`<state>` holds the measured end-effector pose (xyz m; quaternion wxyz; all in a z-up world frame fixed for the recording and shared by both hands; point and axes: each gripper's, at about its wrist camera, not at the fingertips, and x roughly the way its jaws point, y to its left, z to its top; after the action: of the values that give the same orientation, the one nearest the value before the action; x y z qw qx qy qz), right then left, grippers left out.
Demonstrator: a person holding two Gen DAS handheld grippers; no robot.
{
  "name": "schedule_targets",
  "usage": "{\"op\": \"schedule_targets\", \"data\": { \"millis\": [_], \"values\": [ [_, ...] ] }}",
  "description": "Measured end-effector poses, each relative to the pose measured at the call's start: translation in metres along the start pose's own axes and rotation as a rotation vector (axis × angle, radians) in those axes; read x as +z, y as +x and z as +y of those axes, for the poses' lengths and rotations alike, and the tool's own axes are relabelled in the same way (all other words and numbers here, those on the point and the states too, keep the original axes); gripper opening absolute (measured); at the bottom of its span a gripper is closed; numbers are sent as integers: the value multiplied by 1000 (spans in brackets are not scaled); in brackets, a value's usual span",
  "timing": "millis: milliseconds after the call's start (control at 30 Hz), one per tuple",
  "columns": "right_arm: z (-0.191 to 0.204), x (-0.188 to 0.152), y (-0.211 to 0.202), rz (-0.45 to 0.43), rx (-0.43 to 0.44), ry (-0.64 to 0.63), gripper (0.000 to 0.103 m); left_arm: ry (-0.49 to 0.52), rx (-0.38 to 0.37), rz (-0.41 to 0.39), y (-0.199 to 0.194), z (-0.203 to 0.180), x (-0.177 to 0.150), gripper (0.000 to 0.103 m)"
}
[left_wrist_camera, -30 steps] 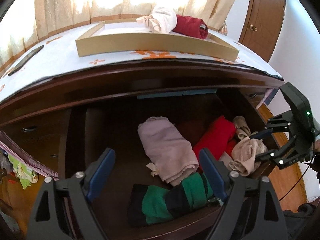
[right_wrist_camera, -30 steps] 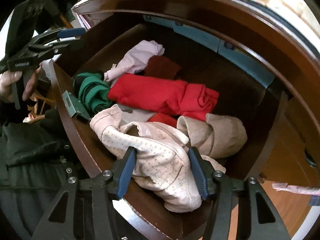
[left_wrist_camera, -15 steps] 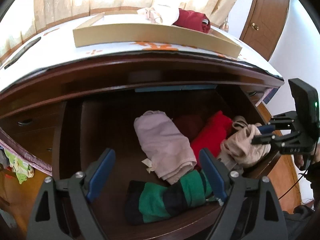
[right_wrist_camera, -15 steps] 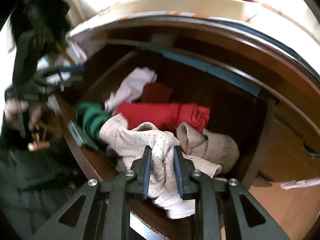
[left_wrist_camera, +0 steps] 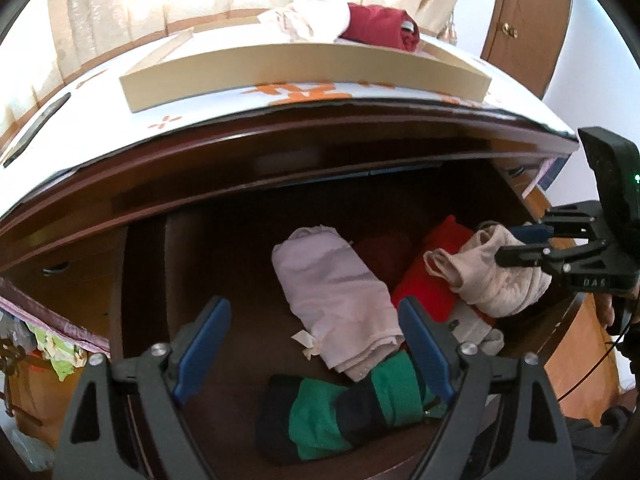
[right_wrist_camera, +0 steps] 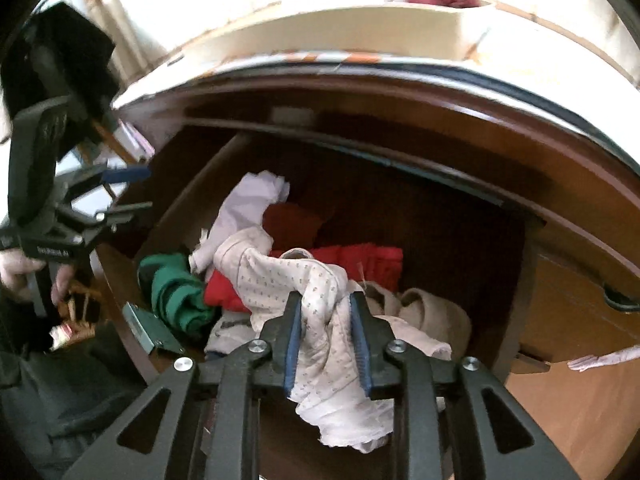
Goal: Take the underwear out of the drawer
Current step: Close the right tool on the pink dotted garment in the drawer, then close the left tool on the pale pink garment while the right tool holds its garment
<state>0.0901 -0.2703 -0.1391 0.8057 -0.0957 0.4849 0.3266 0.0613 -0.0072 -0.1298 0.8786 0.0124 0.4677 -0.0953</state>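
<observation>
Dotted underwear pinched and lifted from the drawer's right end

Since a second ago the right gripper has closed from wide apart onto the underwear and drawn it up off the pile; its jaws are now easing open slightly, though the cloth is still pinched between the blue pads.

On the left, the left gripper hangs released over the near edge of the drawer, nothing between its fingers. Under it lie a green and navy roll and a pale lilac fold, then a red garment.

At the right end, the underwear is cream with small dots, crumpled and bunched. One end trails left toward the red garment; the other droops below the right gripper, by the drawer's near edge.
</observation>
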Motion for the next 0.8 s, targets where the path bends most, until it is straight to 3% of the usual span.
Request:
{"op": "schedule_targets", "data": {
  "millis": [167, 267, 500, 667, 800],
  "values": [
    [10, 1, 16, 40, -14, -45, 42, 21, -19, 40, 10, -7, 5, 87],
    [11, -1, 23, 59, -11, -64, 43, 39, -14, 54, 14, -11, 11, 87],
    [6, -2, 13, -13, 19, -23, 25, 37, 5, 74, 25, -11, 23, 87],
    [-2, 0, 1, -94, 23, 53, 24, 23, 6, 118, 41, -10, 28, 87],
    [0, 2, 6, -108, 1, 71, 24, 18, 21, 158, 54, -9, 31, 87]
  ]
}}
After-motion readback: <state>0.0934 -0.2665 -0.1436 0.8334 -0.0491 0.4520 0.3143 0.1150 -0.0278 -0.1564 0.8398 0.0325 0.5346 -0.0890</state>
